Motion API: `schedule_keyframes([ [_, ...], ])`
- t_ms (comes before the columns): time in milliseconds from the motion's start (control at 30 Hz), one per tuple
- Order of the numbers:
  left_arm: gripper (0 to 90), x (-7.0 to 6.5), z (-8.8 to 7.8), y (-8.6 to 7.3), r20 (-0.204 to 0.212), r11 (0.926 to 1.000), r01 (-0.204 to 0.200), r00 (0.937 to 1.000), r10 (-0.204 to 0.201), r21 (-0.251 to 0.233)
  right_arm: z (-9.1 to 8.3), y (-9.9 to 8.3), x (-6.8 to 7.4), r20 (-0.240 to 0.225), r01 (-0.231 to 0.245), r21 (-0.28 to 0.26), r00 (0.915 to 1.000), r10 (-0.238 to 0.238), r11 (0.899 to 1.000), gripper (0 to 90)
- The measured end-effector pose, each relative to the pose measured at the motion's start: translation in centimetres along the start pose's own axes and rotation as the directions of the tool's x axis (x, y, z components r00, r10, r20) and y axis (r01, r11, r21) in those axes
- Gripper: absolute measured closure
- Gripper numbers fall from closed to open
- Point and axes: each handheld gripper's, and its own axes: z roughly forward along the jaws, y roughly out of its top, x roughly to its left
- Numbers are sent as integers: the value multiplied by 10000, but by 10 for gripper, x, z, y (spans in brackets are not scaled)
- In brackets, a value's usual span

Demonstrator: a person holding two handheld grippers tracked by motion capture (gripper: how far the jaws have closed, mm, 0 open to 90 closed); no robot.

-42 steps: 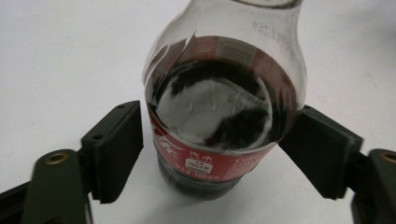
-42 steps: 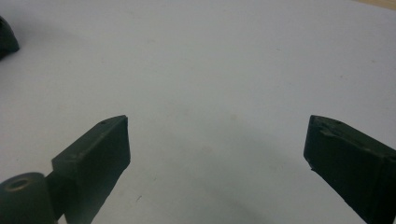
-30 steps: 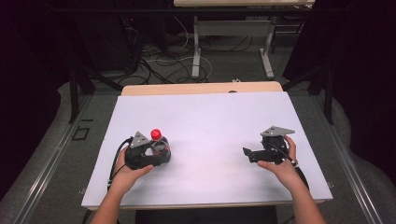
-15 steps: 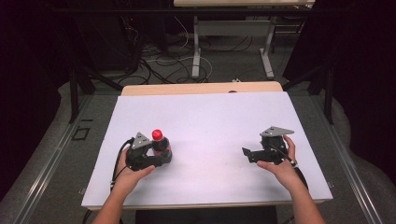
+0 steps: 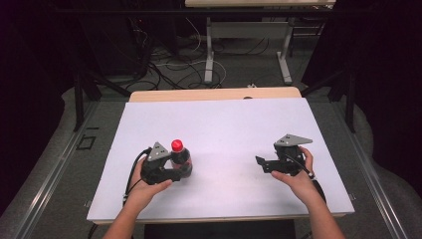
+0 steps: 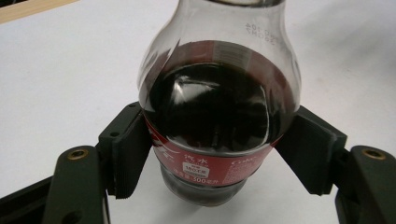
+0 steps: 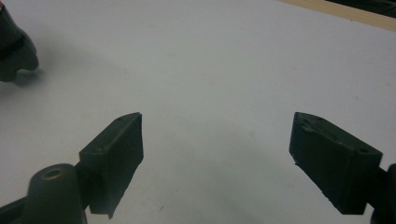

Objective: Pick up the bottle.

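High view, bottle (image 5: 181,158) lifted, right tool (image 5: 263,164) narrowing

the bottle (image 5: 180,158) is small, of clear plastic, with a round red cap (image 5: 176,145) and a dark brown drink that fills it up to the shoulder. a red label band with white print wraps its lower body. the neck above the drink is clear, with a faint stamped code on it. it stands about upright at the near left part of the white table top (image 5: 224,129). in the left gripper view the bottle (image 6: 217,116) is clamped from both sides at the label, its rounded base showing below the band.
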Motion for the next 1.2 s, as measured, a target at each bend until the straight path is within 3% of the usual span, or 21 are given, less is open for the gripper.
schedule_keyframes([
  [167,302,-15,10,8,245,9991,-386,9990,382,166,-9,14,13,-612,58,-193,9981,-69,9998,260],
  [233,302,-20,15,12,268,9984,-510,9984,504,242,-15,27,22,-859,411,-269,9954,-433,9988,288],
  [300,302,-26,19,15,411,9982,-560,9976,551,210,-16,31,27,-970,390,-366,9944,-424,9986,291],
  [400,302,-34,25,22,604,9971,-710,9958,692,277,-18,47,43,-1324,658,-585,9885,-731,9961,309],
  [633,302,-48,40,33,796,9958,-906,9928,890,161,-15,73,60,-1852,885,-912,9772,-1042,9919,357],
  [800,301,-55,48,37,1020,9946,-989,9902,951,327,-6,90,70,-2107,985,-736,9711,-1120,9924,367],
  [1033,302,-61,52,38,1187,9909,-1298,9851,1247,361,3,103,83,-2830,1436,-730,9459,-1585,9869,441],
  [1200,302,-63,51,37,1196,9897,-1380,9839,1325,387,8,109,89,-3044,1548,-286,9397,-1561,9875,496],
])
